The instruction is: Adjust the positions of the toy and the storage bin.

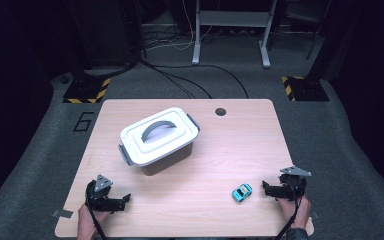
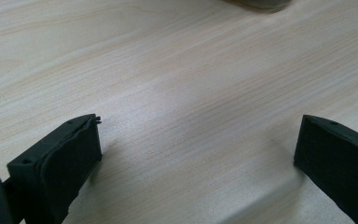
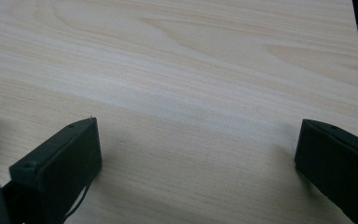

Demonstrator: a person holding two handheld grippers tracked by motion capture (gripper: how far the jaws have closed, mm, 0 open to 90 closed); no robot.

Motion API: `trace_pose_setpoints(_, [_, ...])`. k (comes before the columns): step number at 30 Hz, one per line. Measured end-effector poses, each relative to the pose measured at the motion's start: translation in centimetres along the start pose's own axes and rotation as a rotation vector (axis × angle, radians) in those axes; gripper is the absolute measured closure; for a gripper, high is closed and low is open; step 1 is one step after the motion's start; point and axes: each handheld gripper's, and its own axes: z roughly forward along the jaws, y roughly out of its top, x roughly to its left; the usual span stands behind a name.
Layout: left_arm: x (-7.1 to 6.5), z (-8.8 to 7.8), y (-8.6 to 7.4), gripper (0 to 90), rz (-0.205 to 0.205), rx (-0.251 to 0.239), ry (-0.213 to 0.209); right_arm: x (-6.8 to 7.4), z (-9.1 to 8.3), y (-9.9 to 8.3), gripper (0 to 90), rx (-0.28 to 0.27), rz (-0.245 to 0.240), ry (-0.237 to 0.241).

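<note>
Both tongs gape wide with nothing between the jaws: my left tongs (image 1: pixel 122 199) sit at seven o'clock on the table (image 1: pixel 220 150), my right tongs (image 1: pixel 267 188) at four o'clock. Just beside the right pair, toward nine o'clock of it, sits the blue toy car (image 1: pixel 242 192), untouched. Up around eleven o'clock stands the lidded white storage box (image 1: pixel 159 140), handle folded flat.

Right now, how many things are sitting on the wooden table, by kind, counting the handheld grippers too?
White-lidded plastic storage box with grey handle: 1
Small turquoise toy car: 1
Black two-jaw grippers, both open, left gripper and right gripper: 2
Total: 4
</note>
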Motion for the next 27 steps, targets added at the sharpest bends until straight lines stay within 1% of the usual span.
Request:
trace_pose_setpoints(3, [0.01, 0.02, 0.00, 0.0, -0.002, 0.000, 0.000, 0.03, 0.02, 0.03, 0.0, 0.001, -0.001, 0.002])
trace_pose_setpoints(4, [0.04, -0.04, 0.05, 0.0, -0.002, 0.010, -0.004, 0.06, 0.01, 0.02, 0.0, 0.002, 0.000, 0.001])
trace_pose_setpoints(9, [-0.01, -0.06, 0.07, 0.0, 0.002, 0.010, 0.003, 0.08, 0.03, 0.04, 0.0, 0.000, -0.002, 0.007])
trace_pose_setpoints(13, [0.01, -0.06, 0.09, 0.0, -0.001, 0.015, -0.003, 0.08, 0.03, 0.04, 0.0, 0.000, -0.003, 0.008])
trace_pose_setpoints(15, [0.07, 0.00, 0.12, 0.0, 0.007, 0.010, -0.006, 0.08, 0.03, 0.04, 0.0, 0.000, -0.003, 0.009])
trace_pose_setpoints(16, [0.04, 0.02, 0.11, 0.0, 0.001, 0.009, -0.006, 0.08, 0.03, 0.04, 0.0, 0.000, -0.003, 0.008])
trace_pose_setpoints(19, [0.01, 0.02, 0.12, 0.0, 0.001, 0.008, -0.006, 0.07, 0.04, 0.04, 0.0, 0.000, -0.003, 0.009])
trace_pose_setpoints(20, [-0.02, 0.07, 0.09, 0.0, 0.002, 0.001, -0.002, 0.09, 0.05, 0.05, 0.0, -0.002, 0.000, 0.008])
trace_pose_setpoints(24, [-0.07, 0.04, 0.16, 0.0, 0.012, 0.006, -0.008, 0.07, 0.04, 0.05, 0.0, 0.000, -0.003, 0.010])
trace_pose_setpoints(25, [-0.06, 0.02, 0.26, 0.0, 0.015, 0.020, -0.019, 0.06, 0.04, 0.05, 0.0, 0.000, -0.004, 0.010])
trace_pose_setpoints(26, [-0.10, 0.05, 0.32, 0.0, 0.021, 0.021, -0.019, 0.07, 0.04, 0.05, 0.0, 0.000, -0.004, 0.010])
trace_pose_setpoints(27, [-0.15, -0.01, 0.43, 0.0, 0.033, 0.032, -0.024, 0.07, 0.04, 0.05, 0.0, 0.000, -0.004, 0.010])
